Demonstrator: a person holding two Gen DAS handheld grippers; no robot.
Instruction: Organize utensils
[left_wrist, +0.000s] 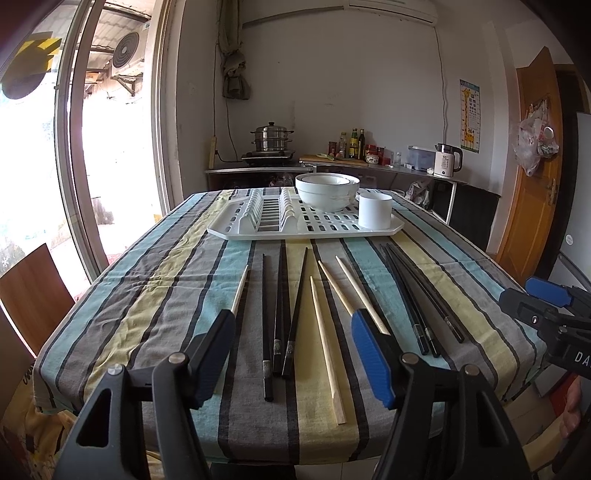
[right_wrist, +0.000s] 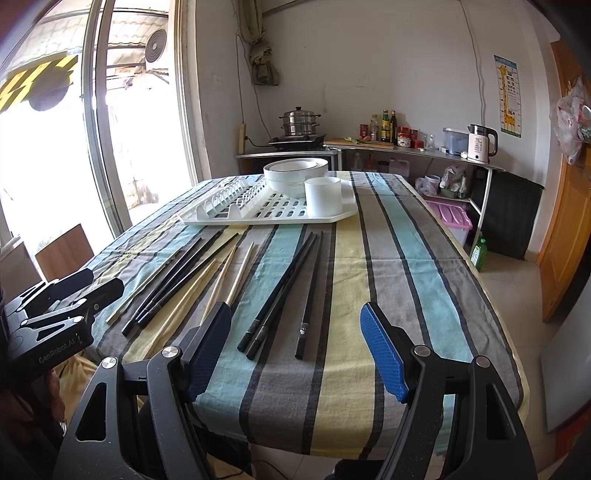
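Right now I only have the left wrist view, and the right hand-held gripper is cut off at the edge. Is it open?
Observer: Yes. The right hand-held gripper is wide open with nothing gripped.
Operator: Anything on the floor on that side?
Observer: A green bottle stands on the tiles beside the table's far right corner.
Operator: Anything else low down there?
Observer: A bin with a pink lid sits under the counter shelf, behind the table's far edge.
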